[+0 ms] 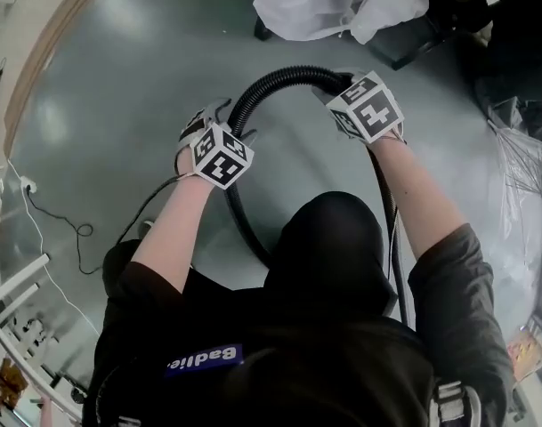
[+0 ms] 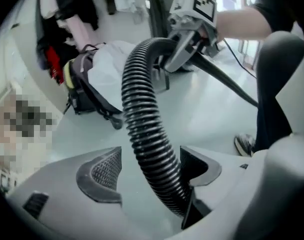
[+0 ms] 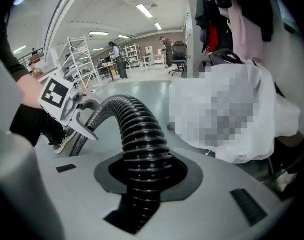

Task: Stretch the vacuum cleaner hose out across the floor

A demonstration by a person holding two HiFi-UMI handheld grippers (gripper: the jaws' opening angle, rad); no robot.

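1. Vacuum cleaner hose (image 1: 279, 83): black and ribbed, held up off the grey floor (image 1: 146, 52) in front of the person. It bends in an arch between the two grippers.
2. Left hand-held gripper (image 1: 219, 127): sits at the left foot of the arch. In its own view its jaws stand wide apart, and the hose (image 2: 142, 119) passes up between them.
3. The hose lies hard by the right-side pad (image 2: 199, 166). A clear gap separates it from the textured left-side pad (image 2: 104, 171), so there is no grip.
4. Right hand-held gripper (image 1: 346, 92): sits at the right end of the arch. In its own view its jaws are clamped round the hose (image 3: 139, 134), and the dark pads hug the ribs on both sides.
5. Beyond the right grip, the hose drops along the person's right arm. Below the left gripper, a second run curves down towards the person's body.
6. Cross-check: the left gripper view shows the right hand-held gripper (image 2: 191, 29) closed on the far end of the arch. The right gripper view shows the left hand-held gripper (image 3: 67, 106) beside the hose, at the other end.
7. Surroundings: a white plastic sheet (image 1: 342, 3) lies on the floor beyond the arch. A thin cable (image 1: 75, 229) trails on the floor to the person's left.
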